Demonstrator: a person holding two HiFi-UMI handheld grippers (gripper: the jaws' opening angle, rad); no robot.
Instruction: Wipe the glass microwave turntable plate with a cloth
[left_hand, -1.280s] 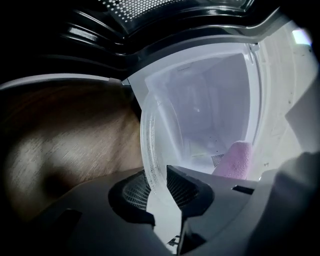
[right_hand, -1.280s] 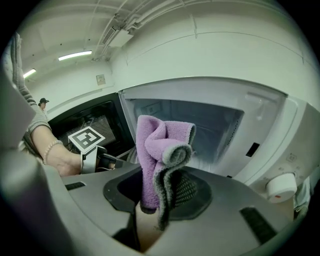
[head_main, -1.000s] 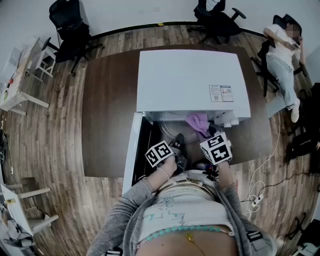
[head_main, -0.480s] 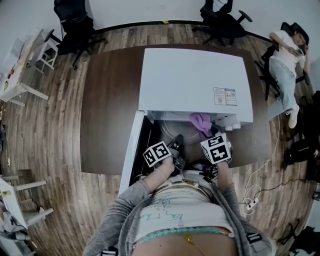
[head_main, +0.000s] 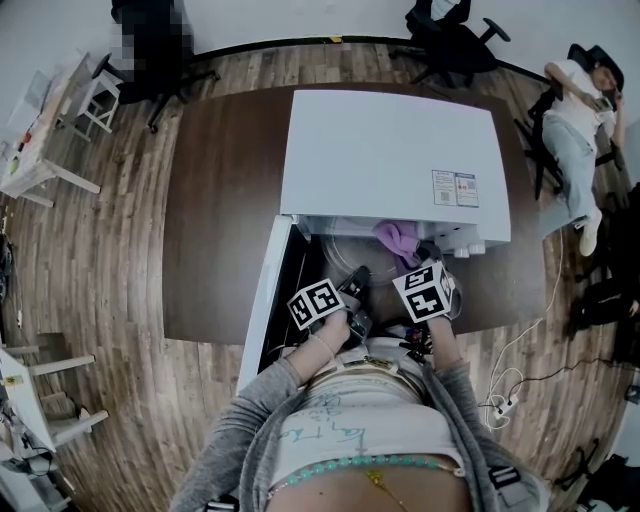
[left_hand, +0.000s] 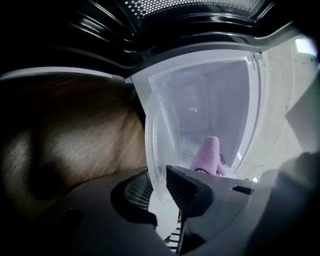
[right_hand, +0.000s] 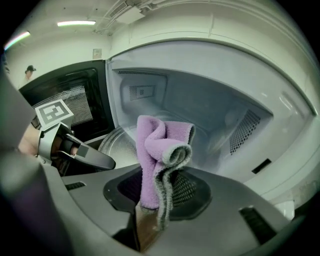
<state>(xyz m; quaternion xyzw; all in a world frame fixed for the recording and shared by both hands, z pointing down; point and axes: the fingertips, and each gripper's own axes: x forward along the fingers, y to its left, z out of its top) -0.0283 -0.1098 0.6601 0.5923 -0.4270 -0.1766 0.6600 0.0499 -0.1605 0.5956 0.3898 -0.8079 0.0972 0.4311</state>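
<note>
Left tongs (left_hand: 160, 186): nearly closed, the ribbed pads clamped on the rim of the plate (left_hand: 200, 117), one pad on each face.
Right tongs (right_hand: 155, 195): closed on a folded purple cloth (right_hand: 157, 150), which stands up out of the jaws in a loose roll.
Plate, place: at the open mouth of the microwave (head_main: 395, 150), jutting from the left tongs into the cavity. Whether its far edge rests on the cavity floor cannot be told.
Cloth, place: just inside the cavity mouth, near the plate. Whether they touch cannot be told.
Surroundings: the door (head_main: 262, 300) hangs open at the person's left, and the microwave sits on a dark wooden worktop (head_main: 220, 200).
Risk, slip: the grip looks small, on smooth glass at one edge. A firm push from the cloth away from that edge would likely lever the plate and twist it out of the pads.
Risk, knock: a loosened plate could strike the cavity wall or the door and chip.
Risk, cloth: only a fold is pinched, so hard rubbing may drag it free.
Plate, look: round, clear glass with a thicker moulded rim. The cavity shows through it, and no dirt can be made out.
</note>
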